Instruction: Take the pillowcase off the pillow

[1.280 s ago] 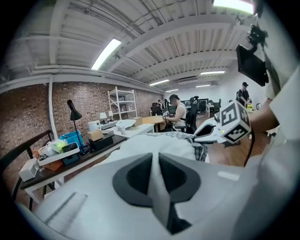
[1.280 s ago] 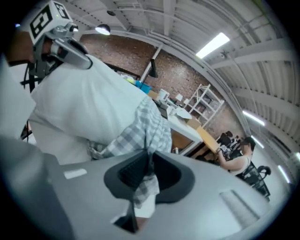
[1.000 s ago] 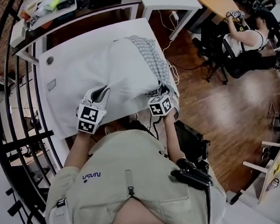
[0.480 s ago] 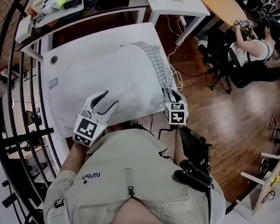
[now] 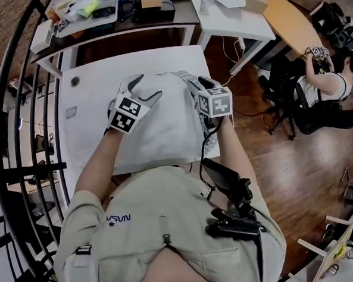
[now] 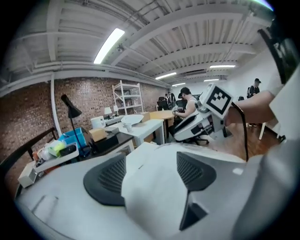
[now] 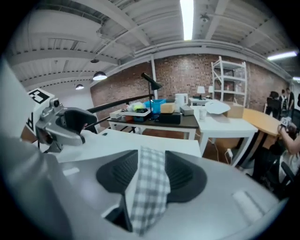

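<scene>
Both sets of jaws have just been opening and stand apart; my left gripper straddles white cloth, my right gripper the checked edge of the pillow lying on the table; I'd clamp only the outer layer, then pull evenly.

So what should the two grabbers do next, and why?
Probably close both. On the left gripper the jaws have just been opening and stand apart around a fold of the white pillow; on the right gripper likewise, with the checked pillowcase between them. Neither pinches its cloth yet, so a grip likely comes before any pull.
</scene>
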`<state>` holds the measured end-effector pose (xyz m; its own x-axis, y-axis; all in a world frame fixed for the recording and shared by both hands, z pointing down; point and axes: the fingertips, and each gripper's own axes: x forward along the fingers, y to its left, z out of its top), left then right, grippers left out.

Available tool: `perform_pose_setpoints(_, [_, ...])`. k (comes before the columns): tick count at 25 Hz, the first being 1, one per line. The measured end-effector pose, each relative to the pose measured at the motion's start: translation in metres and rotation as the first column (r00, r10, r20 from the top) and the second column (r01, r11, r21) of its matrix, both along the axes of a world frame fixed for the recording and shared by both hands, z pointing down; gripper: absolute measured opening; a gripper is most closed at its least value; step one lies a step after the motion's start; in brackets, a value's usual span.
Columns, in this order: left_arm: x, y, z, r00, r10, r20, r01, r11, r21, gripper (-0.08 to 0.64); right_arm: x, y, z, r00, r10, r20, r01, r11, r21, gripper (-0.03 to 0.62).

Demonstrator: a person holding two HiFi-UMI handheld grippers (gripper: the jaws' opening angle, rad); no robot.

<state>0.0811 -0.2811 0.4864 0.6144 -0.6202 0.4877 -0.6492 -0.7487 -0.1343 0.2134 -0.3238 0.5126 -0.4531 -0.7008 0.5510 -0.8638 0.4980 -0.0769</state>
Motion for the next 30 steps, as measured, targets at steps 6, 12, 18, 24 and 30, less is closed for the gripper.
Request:
perform_pose_setpoints(6, [0.012, 0.023, 0.062, 0.989, 0.082, 0.122, -0.060, 0.983, -0.175, 0.097, -0.028, -0.035, 0.060, 0.988, -0.117, -0.104, 0.095, 0.976, -0.194, 0.189])
perform_pose_setpoints(12, [-0.006, 0.045, 0.019, 0.998, 0.020, 0.054, -0.018, 0.999, -0.049, 0.025, -0.014, -0.061, 0.036, 0.980, -0.070, -0.186, 0.058, 0.996, -0.073, 0.008])
perform_pose_setpoints(18, [-0.039, 0.057, -0.011, 0.992, -0.098, -0.078, 0.100, 0.995, 0.026, 0.025, 0.066, -0.094, 0.066, 0.929, 0.125, -0.349, -0.151, 0.987, -0.048, 0.008])
perform_pose_setpoints(24, [-0.046, 0.024, 0.015, 0.981, -0.154, -0.119, 0.154, 0.988, -0.013, 0.112, 0.102, -0.075, 0.127, 0.927, 0.153, -0.341, -0.222, 0.960, -0.172, 0.057])
perform_pose_setpoints(30, [-0.075, 0.053, -0.034, 0.974, -0.176, -0.143, 0.186, 0.980, 0.065, 0.256, 0.071, -0.008, 0.054, 0.979, 0.152, -0.136, -0.157, 0.987, -0.023, 0.169])
